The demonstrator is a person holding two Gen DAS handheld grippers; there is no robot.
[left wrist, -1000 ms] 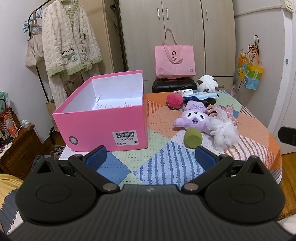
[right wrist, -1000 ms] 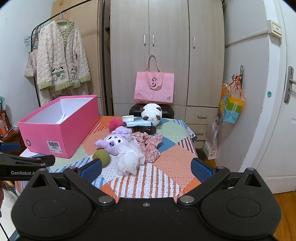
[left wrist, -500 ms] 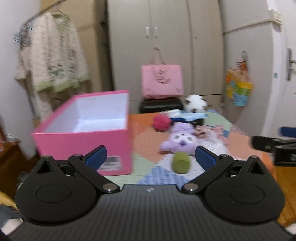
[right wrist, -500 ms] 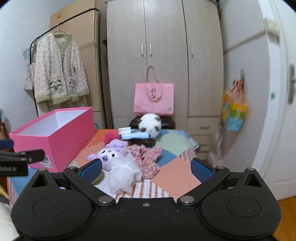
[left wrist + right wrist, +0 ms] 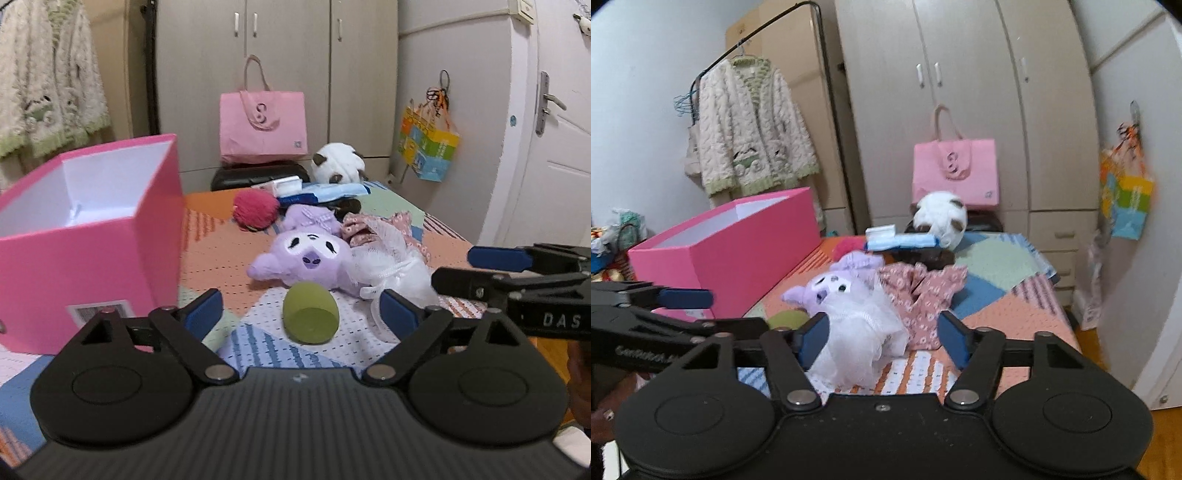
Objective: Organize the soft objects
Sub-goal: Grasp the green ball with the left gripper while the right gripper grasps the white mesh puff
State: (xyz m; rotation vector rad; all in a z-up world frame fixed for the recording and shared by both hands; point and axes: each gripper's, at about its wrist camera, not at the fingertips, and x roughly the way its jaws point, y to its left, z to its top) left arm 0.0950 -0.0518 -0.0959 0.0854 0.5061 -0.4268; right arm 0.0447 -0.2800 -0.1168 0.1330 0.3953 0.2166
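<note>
A purple plush toy (image 5: 306, 258) lies mid-table, with a green sponge (image 5: 311, 317) in front of it and a white mesh puff (image 5: 391, 266) at its right. A red pompom (image 5: 255, 210), a floral cloth (image 5: 923, 295) and a white plush (image 5: 338, 166) lie behind. An open pink box (image 5: 88, 236) stands at the left. My left gripper (image 5: 301, 314) is open, low over the table, with the green sponge between its fingers' line. My right gripper (image 5: 882, 338) is open just before the white puff (image 5: 857, 339); it also shows at the right of the left wrist view (image 5: 517, 273).
The patchwork table cover (image 5: 221, 251) ends at the right above a wooden floor. A blue packet (image 5: 325, 192) and a black case (image 5: 258, 177) sit at the back, with a pink bag (image 5: 263, 125) before the wardrobe. A cardigan (image 5: 753, 129) hangs on a rack at the left.
Both grippers have dropped lower and come closer to the toys. The green sponge now sits between the left fingers, and the white puff fills the right gripper's opening.
</note>
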